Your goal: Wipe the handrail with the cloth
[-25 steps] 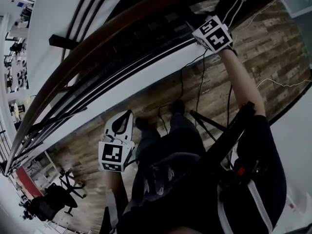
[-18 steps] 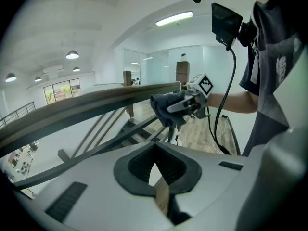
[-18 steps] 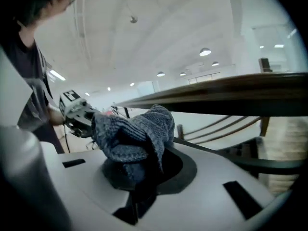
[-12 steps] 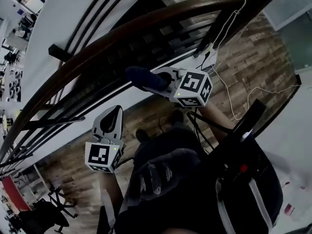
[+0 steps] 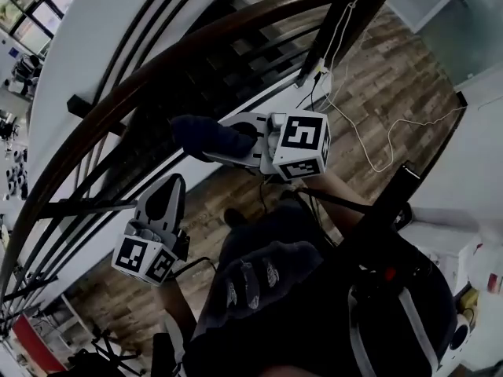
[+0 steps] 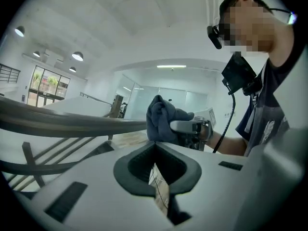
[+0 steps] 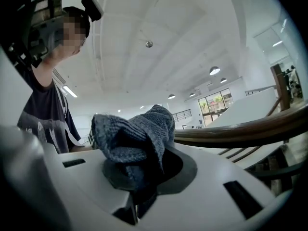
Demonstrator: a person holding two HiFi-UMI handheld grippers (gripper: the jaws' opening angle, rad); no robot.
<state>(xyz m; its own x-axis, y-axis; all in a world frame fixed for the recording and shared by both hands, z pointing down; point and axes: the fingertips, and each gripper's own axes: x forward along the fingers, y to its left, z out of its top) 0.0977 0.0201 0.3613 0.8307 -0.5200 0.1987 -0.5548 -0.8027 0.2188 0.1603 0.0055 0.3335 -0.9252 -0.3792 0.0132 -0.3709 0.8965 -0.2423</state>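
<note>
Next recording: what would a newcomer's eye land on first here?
First, the dark cloth bunched in the right gripper, whose jaws are shut on it, at the middle of the head view close to the curved wooden handrail. Whether it touches the rail cannot be told. Next comes the left gripper, lower left, shut with nothing in it.

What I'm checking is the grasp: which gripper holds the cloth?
The right gripper: it alone clamps the dark cloth, which bunches out past its tips; the left gripper is shut on nothing.
</note>
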